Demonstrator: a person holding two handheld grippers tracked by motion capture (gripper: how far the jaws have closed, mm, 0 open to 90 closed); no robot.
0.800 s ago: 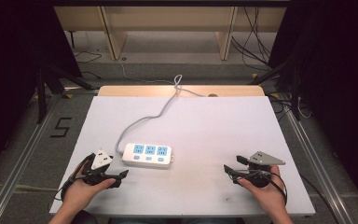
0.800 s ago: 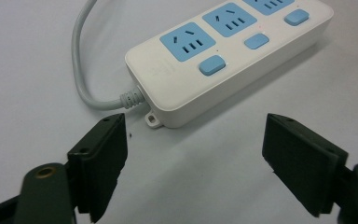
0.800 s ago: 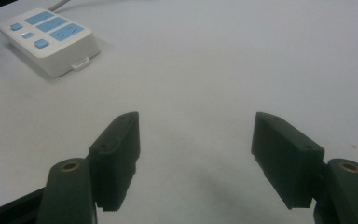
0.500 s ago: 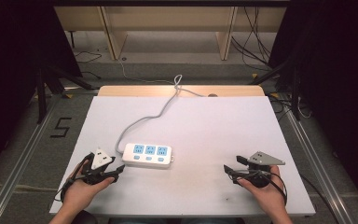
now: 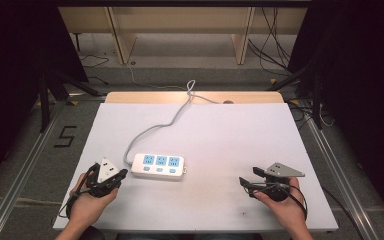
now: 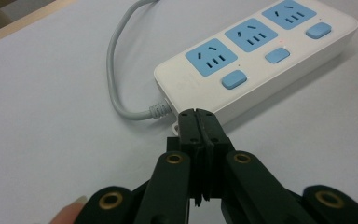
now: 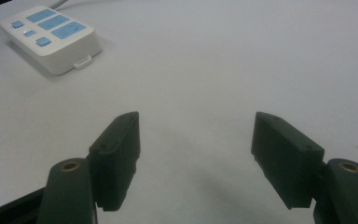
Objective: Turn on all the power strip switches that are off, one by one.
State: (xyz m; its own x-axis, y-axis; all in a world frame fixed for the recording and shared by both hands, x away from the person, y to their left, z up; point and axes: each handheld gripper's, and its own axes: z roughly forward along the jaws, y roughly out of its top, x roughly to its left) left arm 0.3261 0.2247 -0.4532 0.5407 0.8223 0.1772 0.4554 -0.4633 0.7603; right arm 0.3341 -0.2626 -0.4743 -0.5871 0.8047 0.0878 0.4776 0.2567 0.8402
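Two grippers beside a power strip (image 5: 158,166)
Left gripper (image 6: 198,115) is clenched on nothing, tips just near the strip's cord end; right gripper (image 7: 196,156), far right, gapes empty.

Power strip (image 5: 158,165) on table (image 5: 230,135), left gripper (image 5: 121,175) just left, right gripper (image 5: 244,182) well right

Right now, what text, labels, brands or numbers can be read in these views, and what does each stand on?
"5": black tape figure on the grey floor, left of the table.
Power strip: no brand or lettering readable in any view; it bears just blue sockets and blue buttons.
Left gripper and right gripper: no markings on the jaws.
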